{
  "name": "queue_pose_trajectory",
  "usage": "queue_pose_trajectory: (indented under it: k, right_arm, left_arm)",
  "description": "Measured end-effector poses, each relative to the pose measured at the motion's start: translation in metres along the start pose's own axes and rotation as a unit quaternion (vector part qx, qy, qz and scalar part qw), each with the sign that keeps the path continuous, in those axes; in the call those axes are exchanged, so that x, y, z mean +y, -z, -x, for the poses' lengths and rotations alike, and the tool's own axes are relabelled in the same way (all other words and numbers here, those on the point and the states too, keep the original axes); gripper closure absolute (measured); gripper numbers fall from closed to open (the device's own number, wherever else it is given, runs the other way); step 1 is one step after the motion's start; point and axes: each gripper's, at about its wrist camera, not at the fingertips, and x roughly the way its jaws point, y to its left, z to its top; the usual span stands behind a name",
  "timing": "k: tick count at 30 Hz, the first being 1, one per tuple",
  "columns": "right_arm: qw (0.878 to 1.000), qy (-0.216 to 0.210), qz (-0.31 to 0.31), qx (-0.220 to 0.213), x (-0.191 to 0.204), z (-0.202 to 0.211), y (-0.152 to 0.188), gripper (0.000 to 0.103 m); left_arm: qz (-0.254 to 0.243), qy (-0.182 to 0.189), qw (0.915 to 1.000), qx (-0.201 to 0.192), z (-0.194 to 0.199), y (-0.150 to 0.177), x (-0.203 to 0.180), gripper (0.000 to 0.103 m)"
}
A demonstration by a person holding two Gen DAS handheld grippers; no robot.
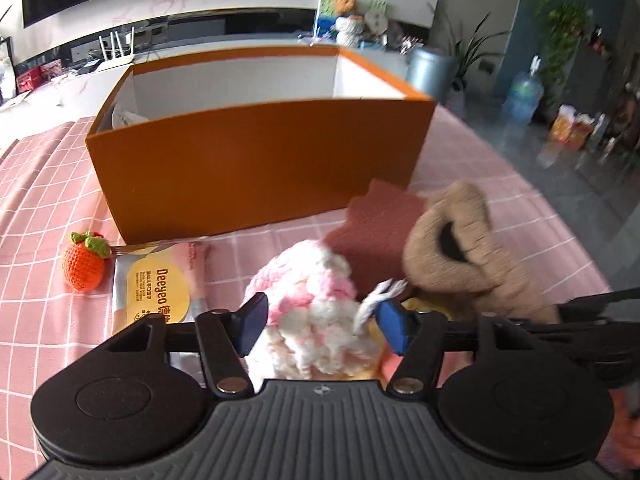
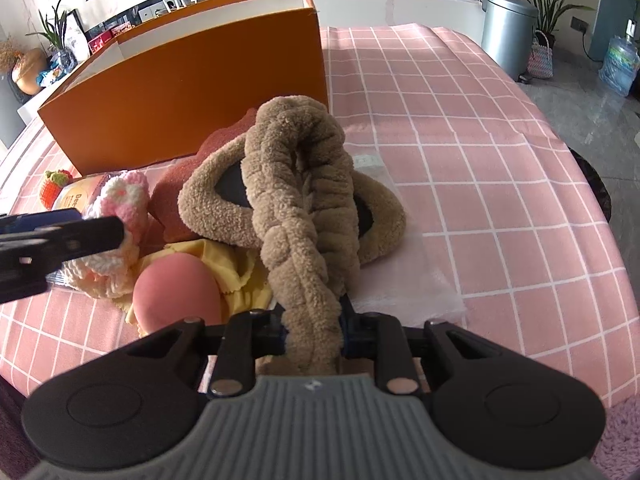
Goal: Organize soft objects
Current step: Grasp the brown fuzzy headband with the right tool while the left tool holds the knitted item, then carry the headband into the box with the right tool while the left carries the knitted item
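My left gripper (image 1: 322,322) stands open astride a pink-and-white knitted piece (image 1: 308,304), its blue pads on either side of the yarn. Brown plush earmuffs (image 2: 296,184) are draped up from the pile, and my right gripper (image 2: 314,332) is shut on their band. The earmuffs (image 1: 452,248) also show blurred at the right of the left wrist view. Under them lie a rust-red cloth (image 2: 176,196), a yellow cloth (image 2: 240,280) and a pink egg-shaped sponge (image 2: 176,296). An open orange box (image 1: 260,160) stands just behind the pile.
A crocheted orange fruit (image 1: 82,262) and a wipes packet (image 1: 160,284) lie left of the pile on the pink checked tablecloth (image 2: 480,160). A clear plastic sheet (image 2: 404,280) lies under the earmuffs. Beyond the table's far right edge stands a metal bin (image 2: 508,28).
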Motion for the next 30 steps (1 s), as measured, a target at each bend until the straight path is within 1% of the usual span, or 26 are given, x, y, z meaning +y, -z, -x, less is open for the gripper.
queue_pose_trajectory:
  k: [1,3,4,5,8,11,20,25,30]
  right_arm:
    - [1.0,0.0,0.0,-0.001,0.0,0.001,0.0,0.084]
    - [1.0,-0.001,-0.001,-0.003,0.0,0.004,0.0,0.085]
    - [1.0,-0.001,-0.002,-0.005,0.001,0.005,0.0,0.086]
    - [1.0,-0.001,-0.002,-0.008,0.001,0.007,0.001,0.086]
    - [1.0,-0.002,-0.001,-0.015,0.003,0.014,0.002,0.088]
    - [1.0,-0.001,0.001,-0.028,0.003,0.027,0.002,0.089]
    - [0.996,0.001,0.044,-0.079,0.019,0.071,-0.009,0.089]
    - [0.991,-0.014,0.07,-0.111,0.032,0.094,-0.026,0.089]
    - [0.986,-0.04,0.102,-0.129,0.045,0.11,-0.055,0.089]
  left_arm:
    - [-0.002,-0.003,1.0,0.002,-0.002,0.001,0.0,0.038]
    - [-0.01,0.005,0.9999,0.001,-0.004,0.002,-0.001,0.05]
    - [-0.016,0.006,0.9999,0.001,-0.005,0.003,-0.002,0.059]
    - [-0.02,0.006,0.9998,-0.001,-0.005,0.004,-0.003,0.065]
    - [-0.017,0.007,0.9998,-0.013,-0.001,0.008,0.001,0.073]
    - [-0.009,0.004,0.9993,-0.036,0.013,0.007,0.007,0.075]
    - [0.019,0.022,0.9958,-0.087,0.059,-0.009,0.017,0.075]
    - [0.026,0.028,0.9928,-0.113,0.08,-0.026,0.02,0.075]
    - [0.03,0.036,0.9898,-0.135,0.092,-0.05,0.026,0.075]
